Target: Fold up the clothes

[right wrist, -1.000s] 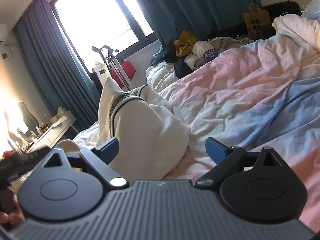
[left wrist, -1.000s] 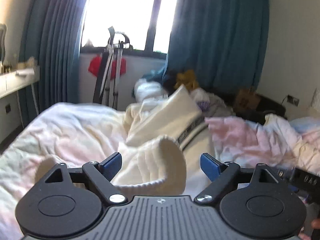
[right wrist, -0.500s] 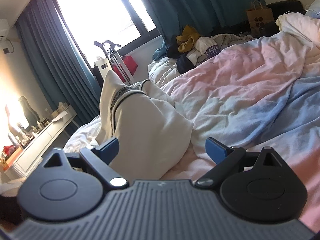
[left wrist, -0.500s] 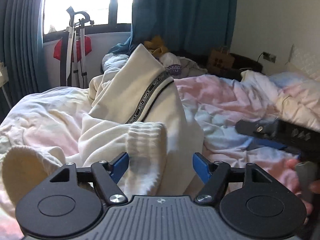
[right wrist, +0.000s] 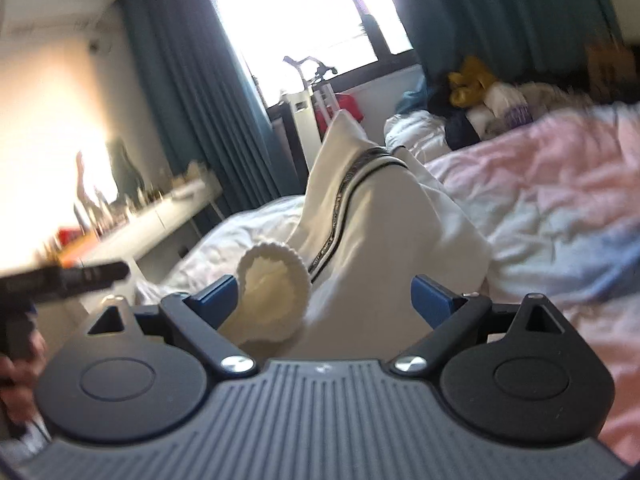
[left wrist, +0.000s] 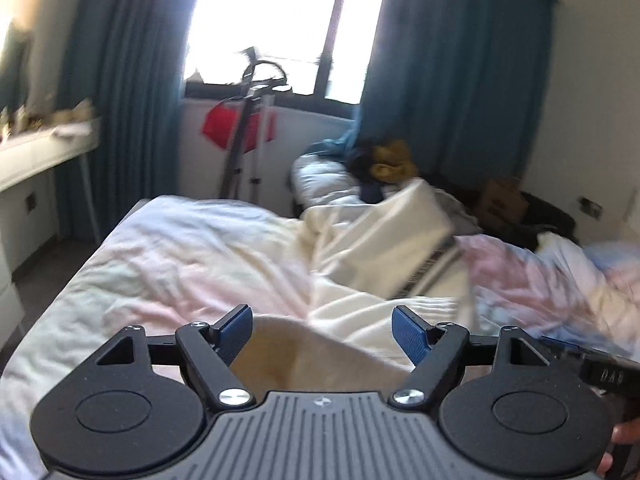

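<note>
A rumpled pink, white and pale-blue quilt [right wrist: 560, 184] covers the bed. Far off, a heap of dark and mustard clothes [left wrist: 384, 160] sits below teal curtains [left wrist: 452, 80]. The cream sweatshirt with a black lettered stripe [right wrist: 384, 216] stands bunched mid-bed, its ribbed cuff [right wrist: 276, 280] near. The left gripper [left wrist: 322, 326] is opening over cream cloth, not pinching; the right gripper [right wrist: 324, 296] gapes, the cuff between its blue pads.

You are looking at a bed [left wrist: 168, 264] carrying a rumpled pastel duvet [right wrist: 560, 184]; a cream garment [right wrist: 380, 216] is lying bunched mid-bed.
</note>
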`<state>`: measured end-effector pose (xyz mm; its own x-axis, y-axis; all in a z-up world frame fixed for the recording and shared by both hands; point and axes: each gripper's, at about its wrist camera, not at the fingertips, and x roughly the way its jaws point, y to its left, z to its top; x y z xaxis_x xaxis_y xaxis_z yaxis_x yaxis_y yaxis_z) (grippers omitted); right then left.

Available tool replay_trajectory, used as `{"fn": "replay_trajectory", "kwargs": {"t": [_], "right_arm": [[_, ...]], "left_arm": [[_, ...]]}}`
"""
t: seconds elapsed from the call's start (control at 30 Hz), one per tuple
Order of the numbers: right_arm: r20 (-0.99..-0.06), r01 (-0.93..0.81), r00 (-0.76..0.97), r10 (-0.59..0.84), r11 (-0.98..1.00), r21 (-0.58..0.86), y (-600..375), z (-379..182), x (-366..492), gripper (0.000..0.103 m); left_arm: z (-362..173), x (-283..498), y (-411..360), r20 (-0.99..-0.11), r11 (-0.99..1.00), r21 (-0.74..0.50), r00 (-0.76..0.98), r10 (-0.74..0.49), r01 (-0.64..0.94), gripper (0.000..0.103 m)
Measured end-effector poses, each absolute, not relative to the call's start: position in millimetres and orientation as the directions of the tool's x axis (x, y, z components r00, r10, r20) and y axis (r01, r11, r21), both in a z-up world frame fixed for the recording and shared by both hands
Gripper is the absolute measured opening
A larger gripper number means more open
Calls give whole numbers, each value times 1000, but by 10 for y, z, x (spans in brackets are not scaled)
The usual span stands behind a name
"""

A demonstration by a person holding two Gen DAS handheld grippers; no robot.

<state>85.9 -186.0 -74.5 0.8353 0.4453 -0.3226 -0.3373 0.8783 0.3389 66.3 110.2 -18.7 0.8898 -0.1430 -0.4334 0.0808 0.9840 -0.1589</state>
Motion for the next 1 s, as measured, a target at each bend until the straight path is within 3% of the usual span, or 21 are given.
{"fn": "replay_trajectory", "kwargs": {"t": [0.07,0.13,0.37,0.43,0.5,0.6,0.63,0.67,1.0], "right_arm": [[-353,-360,826,440,893,269,-1710,-756,969,91],[-388,-386,817,427,904,183,-1553,-796,1093,80],[-389,-493,812,436,868,-55,-1073,-930,1465,75],[-413,-508,795,445,860,-50,-1013,-1008,1573,76],[-414,-529,777,475,849,-20,-993,-1061,1596,70],[-410,-543,765,497,840,7,-973,-1042,1562,42],[-404,-538,769,495,843,9,-973,-1022,1549,26],[-393,-525,782,485,851,6,-980,-991,1534,17],[-240,-448,857,456,889,92,-1345,-508,1113,11]], "left_arm": [[-203,689,1256,-448,985,-160,885,-127,60,79],[-240,702,1351,-466,988,-145,876,-122,60,79],[-455,834,1355,-545,992,-73,829,-127,104,79],[-500,860,1347,-554,993,-64,824,-120,101,79],[-526,881,1366,-557,993,-76,822,-119,92,80],[-543,959,1375,-555,994,-91,825,-106,66,81],[-545,970,1374,-555,994,-89,826,-99,60,81],[-548,981,1373,-554,995,-87,827,-93,54,81],[-346,731,1351,-485,994,-102,871,-72,26,81]]}}
